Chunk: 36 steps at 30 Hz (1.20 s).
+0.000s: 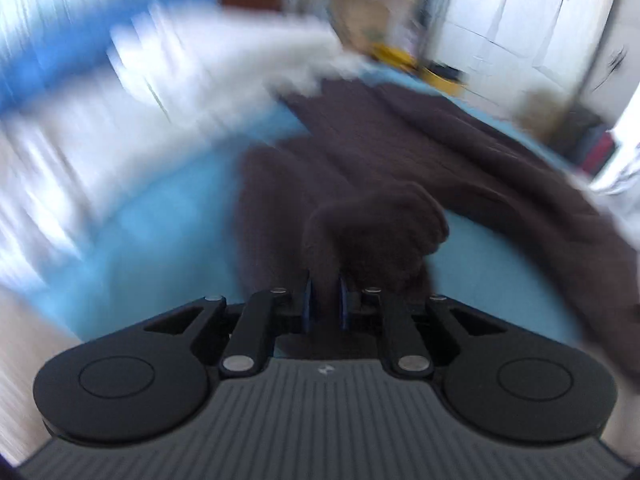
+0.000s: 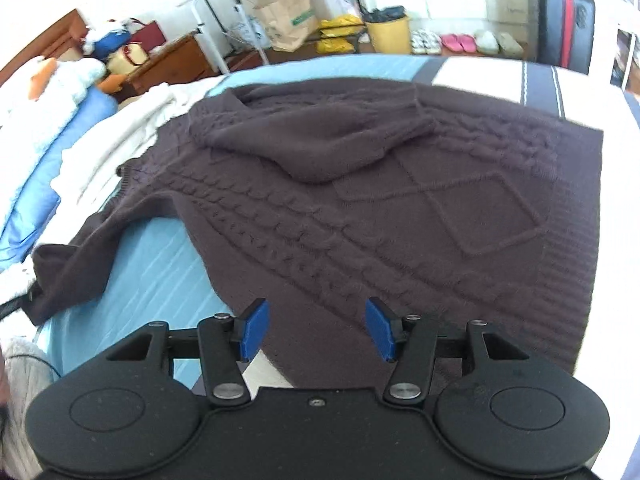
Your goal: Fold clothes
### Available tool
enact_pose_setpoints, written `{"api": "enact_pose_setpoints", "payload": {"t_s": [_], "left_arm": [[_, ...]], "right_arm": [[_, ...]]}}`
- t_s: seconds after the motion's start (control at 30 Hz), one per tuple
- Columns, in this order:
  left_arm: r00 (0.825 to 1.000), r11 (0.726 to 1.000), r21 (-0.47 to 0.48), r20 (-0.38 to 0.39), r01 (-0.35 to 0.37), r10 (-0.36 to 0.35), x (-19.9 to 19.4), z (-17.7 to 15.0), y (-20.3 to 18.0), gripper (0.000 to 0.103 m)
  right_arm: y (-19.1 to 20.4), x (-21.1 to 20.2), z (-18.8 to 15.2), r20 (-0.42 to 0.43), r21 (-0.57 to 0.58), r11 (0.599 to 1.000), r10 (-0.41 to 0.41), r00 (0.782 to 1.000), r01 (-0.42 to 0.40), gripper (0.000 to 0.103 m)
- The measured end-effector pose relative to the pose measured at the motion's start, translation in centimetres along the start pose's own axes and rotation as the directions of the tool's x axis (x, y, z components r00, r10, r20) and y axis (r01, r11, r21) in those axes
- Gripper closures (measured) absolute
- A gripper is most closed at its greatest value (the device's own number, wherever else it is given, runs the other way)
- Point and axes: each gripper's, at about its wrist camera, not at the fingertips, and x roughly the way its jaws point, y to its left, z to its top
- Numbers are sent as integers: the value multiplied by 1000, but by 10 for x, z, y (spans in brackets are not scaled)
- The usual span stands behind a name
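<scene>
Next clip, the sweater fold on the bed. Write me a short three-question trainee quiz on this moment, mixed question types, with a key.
1. True or false: the left gripper is shut on a bunch of the brown sweater.
2. The right gripper is: A) clamped on a sleeve B) open above the sweater's near edge, holding nothing C) gripping the white blanket.
3. Fill in: one sleeve already lies folded across the sweater's ____.

Key: 1 true; 2 B; 3 body.
</scene>
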Motion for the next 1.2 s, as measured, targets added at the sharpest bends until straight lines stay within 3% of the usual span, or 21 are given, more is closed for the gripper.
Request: {"api": "enact_pose_setpoints", "payload": {"t_s": [0.1, 0.17, 0.27, 0.33, 0.4, 0.5, 0.57, 0.6, 0.63, 0.7, 0.77, 0.83, 0.87, 0.9, 0.93, 1.0, 1.1, 1.2], "left_arm": [[986, 990, 39, -104, 135, -130, 12, -25, -35, 91], [977, 976, 112, -123, 188, -174, 11, -32, -55, 89], [950, 940, 153, -115, 306, -291, -3, -27, -65, 72], [940, 923, 180, -33, 340, -340, -19, -17, -62, 58], [947, 933, 227, 94, 281, -308, -34, -6, -55, 41], [957, 961, 271, 257, 63, -135, -29, 21, -41, 20], [981, 935, 354, 180, -1, -68, 5, 48, -36, 19], [996, 916, 401, 74, 22, -56, 27, 60, -34, 19], [998, 906, 421, -45, 50, -34, 47, 68, -32, 19], [983, 915, 393, -181, 97, -27, 70, 67, -27, 19], [973, 941, 298, -210, 161, -100, 72, 49, -19, 19], [964, 936, 269, -201, 228, -177, 76, 29, -17, 19], [962, 929, 275, -186, 248, -201, 78, 20, -18, 21], [973, 924, 317, -151, 212, -172, 77, 13, -21, 41], [982, 909, 376, -122, 180, -144, 74, 8, -28, 51], [990, 877, 459, -77, 140, -118, 68, 3, -39, 90], [994, 910, 400, -50, 109, -97, 65, 14, -32, 96], [996, 947, 319, 86, -30, 3, 43, 16, -18, 96]], "right_arm": [[12, 11, -2, -19, -6, 998, 56, 998, -56, 44], [22, 16, -4, -35, -25, 996, 90, 995, -91, 44], [39, 17, -7, -42, -80, 991, 103, 994, -106, 44], [48, 18, -10, -41, -112, 987, 114, 993, -118, 44], [54, 19, -12, -42, -129, 983, 125, 991, -129, 44], [61, 22, -14, -40, -157, 979, 126, 991, -131, 44], [63, 22, -14, -31, -183, 976, 117, 993, -121, 44], [64, 22, -13, -27, -195, 974, 112, 993, -115, 44], [64, 21, -13, -22, -199, 973, 116, 993, -118, 44], [63, 18, -13, -14, -188, 973, 137, 990, -137, 44], [62, 17, -13, -6, -189, 972, 142, 990, -141, 43], [62, 17, -14, -1, -193, 972, 139, 990, -137, 43], [62, 19, -14, -6, -194, 972, 134, 991, -133, 43], [62, 22, -13, -15, -192, 972, 133, 991, -133, 43], [63, 26, -13, -25, -188, 973, 133, 991, -135, 43], [65, 32, -13, -42, -188, 972, 135, 990, -141, 43], [71, 38, -16, -62, -206, 967, 141, 988, -151, 43], [78, 38, -21, -72, -245, 959, 128, 989, -142, 43]]}}
